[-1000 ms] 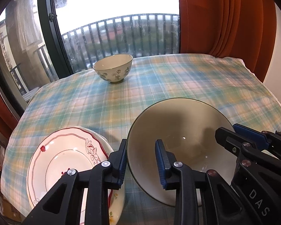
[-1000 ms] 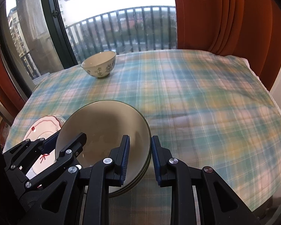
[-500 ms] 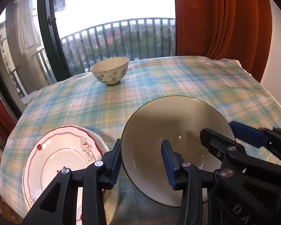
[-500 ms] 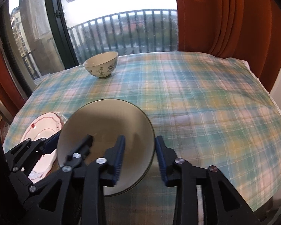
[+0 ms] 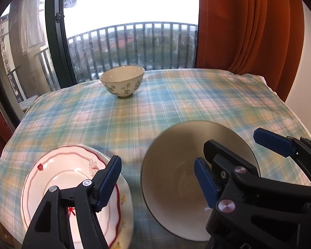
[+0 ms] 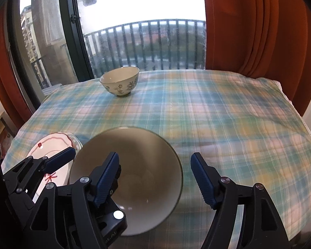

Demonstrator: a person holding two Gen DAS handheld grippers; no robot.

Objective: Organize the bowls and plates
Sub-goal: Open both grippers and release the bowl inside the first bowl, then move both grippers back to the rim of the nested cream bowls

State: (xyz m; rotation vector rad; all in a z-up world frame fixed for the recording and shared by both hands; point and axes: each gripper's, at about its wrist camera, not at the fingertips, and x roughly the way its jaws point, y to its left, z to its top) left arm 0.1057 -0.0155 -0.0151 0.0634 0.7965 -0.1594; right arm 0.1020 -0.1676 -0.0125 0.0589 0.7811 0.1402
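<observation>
A large beige bowl [image 5: 176, 166] [image 6: 143, 161] sits on the checked tablecloth near the front edge. My left gripper [image 5: 157, 180] is open, its jaws on either side of the bowl's left rim and apart from it. My right gripper [image 6: 155, 176] is open, its jaws on either side of the bowl's right rim and not pressing it. A white plate with red trim [image 5: 62, 176] [image 6: 51, 147] lies left of the bowl. A small floral bowl [image 5: 122, 84] [image 6: 119, 81] stands at the far edge.
The table [image 6: 228, 114] carries a checked cloth and drops off at the right and front. A window with a balcony railing [image 5: 134, 45] is behind it. An orange curtain [image 5: 248, 31] hangs at the back right.
Both grippers have opened wide and let go of the large bowl's rim. Both have drawn back a little. The bowl rests on the cloth.
</observation>
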